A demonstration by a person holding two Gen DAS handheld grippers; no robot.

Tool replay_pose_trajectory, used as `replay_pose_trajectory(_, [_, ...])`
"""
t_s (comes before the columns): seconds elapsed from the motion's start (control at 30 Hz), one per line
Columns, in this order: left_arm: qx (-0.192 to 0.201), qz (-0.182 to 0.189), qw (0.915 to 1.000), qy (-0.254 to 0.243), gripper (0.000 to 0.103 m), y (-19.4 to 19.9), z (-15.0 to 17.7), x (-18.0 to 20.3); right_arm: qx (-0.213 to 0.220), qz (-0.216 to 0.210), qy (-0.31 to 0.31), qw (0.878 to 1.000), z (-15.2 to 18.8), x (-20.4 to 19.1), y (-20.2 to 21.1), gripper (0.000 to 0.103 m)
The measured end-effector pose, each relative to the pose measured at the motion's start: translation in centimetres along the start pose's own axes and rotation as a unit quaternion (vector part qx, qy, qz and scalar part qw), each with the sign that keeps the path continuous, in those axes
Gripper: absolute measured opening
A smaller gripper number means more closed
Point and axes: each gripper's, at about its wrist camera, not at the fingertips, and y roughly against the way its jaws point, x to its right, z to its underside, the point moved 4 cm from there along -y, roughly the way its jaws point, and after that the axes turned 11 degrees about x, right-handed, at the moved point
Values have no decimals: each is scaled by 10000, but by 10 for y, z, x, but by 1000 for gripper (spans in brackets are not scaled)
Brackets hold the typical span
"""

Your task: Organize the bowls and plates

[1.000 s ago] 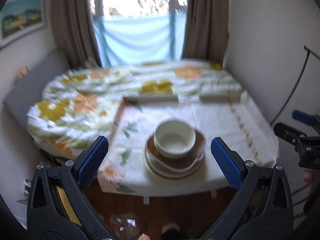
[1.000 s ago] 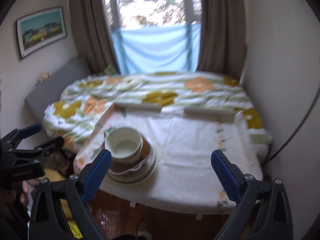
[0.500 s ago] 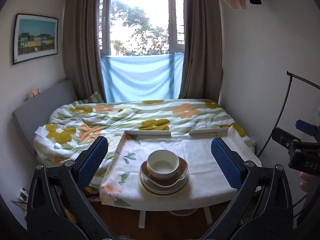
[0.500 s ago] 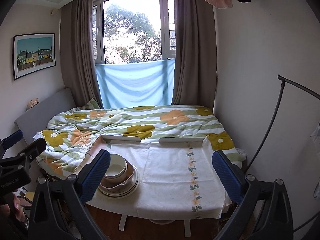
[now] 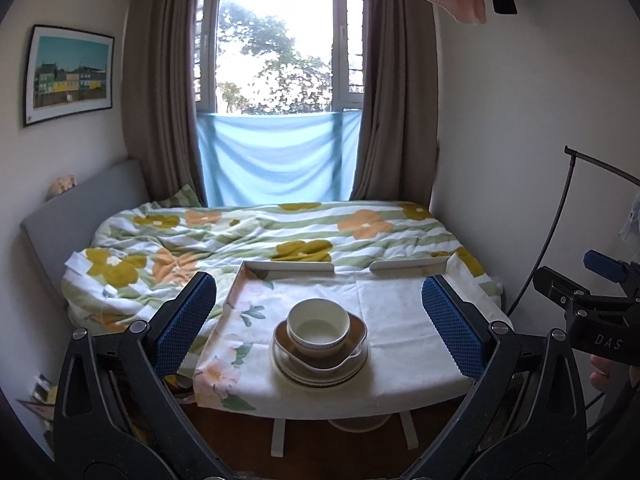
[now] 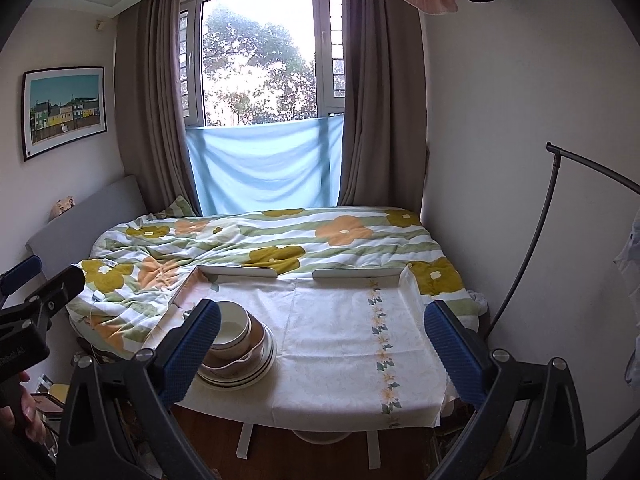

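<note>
Left tongs [image 5: 318, 316] and right tongs [image 6: 320, 332]: both spread wide, gripping nothing, held back from the tabletop [image 6: 340, 360]. White bowl [image 5: 318, 327] tops the stacked plates [image 5: 320, 364] near the tabletop's front-left edge; cloth rightward lies bare.

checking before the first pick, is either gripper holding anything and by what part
Nothing is held. The left gripper and right gripper are both open and empty, short of the stacked bowls and plates.

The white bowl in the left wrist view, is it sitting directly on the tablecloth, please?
No, the white bowl sits inside a brown bowl on top of stacked plates, not on the tablecloth.
</note>
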Motion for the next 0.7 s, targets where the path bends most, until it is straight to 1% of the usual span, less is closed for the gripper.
replay_pose_trajectory(0.7, [18, 22, 9999, 104, 102, 11, 1, -6, -35, 1, 9, 10000, 2, -1, 2, 101])
